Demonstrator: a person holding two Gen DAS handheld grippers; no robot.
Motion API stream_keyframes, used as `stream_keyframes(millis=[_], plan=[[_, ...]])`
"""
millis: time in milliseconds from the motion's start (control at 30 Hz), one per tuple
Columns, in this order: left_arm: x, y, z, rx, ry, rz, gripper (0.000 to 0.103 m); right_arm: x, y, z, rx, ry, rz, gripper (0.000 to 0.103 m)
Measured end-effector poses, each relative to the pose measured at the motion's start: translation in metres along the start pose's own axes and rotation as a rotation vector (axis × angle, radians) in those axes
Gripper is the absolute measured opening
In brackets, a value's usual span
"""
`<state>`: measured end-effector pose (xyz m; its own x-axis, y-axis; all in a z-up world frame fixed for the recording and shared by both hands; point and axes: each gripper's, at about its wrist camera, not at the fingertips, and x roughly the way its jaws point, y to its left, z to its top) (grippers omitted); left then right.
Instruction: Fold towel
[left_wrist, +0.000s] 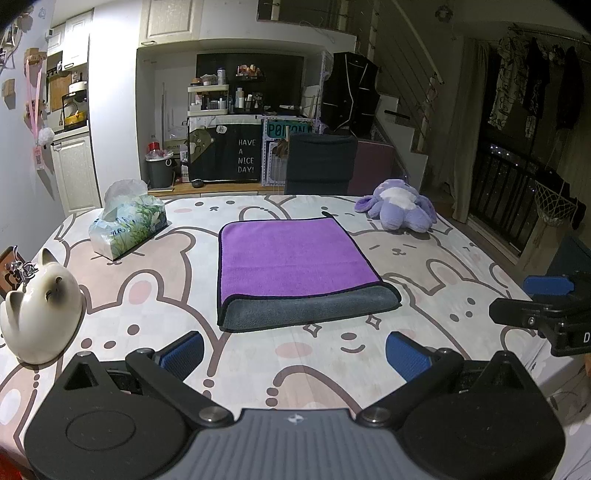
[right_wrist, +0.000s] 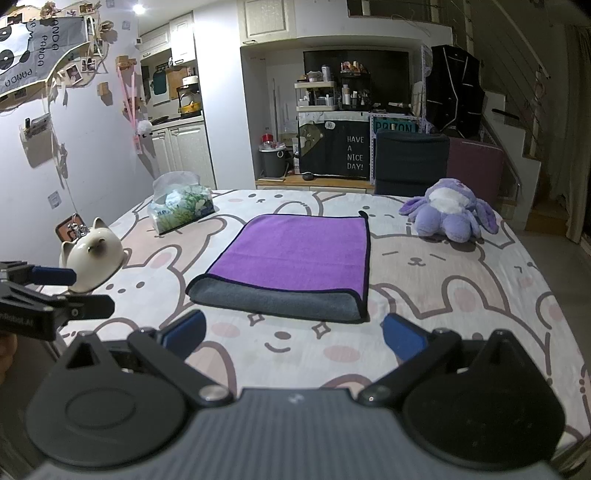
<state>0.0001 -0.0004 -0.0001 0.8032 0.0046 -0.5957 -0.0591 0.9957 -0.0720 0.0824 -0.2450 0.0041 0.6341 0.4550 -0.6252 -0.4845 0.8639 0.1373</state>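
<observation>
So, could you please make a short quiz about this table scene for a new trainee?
1. True or false: the towel lies folded, grey side showing along its near edge.
2. What stands nearest the tissue pack: A) cat figurine B) plush toy?
3. Fill in: the left gripper and right gripper are both ___.

Key: 1 true; 2 A; 3 open.

Purple towel (left_wrist: 295, 256) w/ grey underside lay flat mid-table, folded over, rounded grey fold at near edge.
</observation>
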Motion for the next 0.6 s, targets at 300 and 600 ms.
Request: stream_keyframes(millis=[300,600], plan=[[0.0001,0.0001,0.0,-0.001,0.001,0.0,0.103,0.0001,-0.0002,0.0001,0.0,0.001,0.0,0.103],[0.0011,-0.0018,-0.0022,0.0,0.001,-0.001,0.103,0.0006,-0.0003,0.0003,0.0,0.002,0.0,0.103]])
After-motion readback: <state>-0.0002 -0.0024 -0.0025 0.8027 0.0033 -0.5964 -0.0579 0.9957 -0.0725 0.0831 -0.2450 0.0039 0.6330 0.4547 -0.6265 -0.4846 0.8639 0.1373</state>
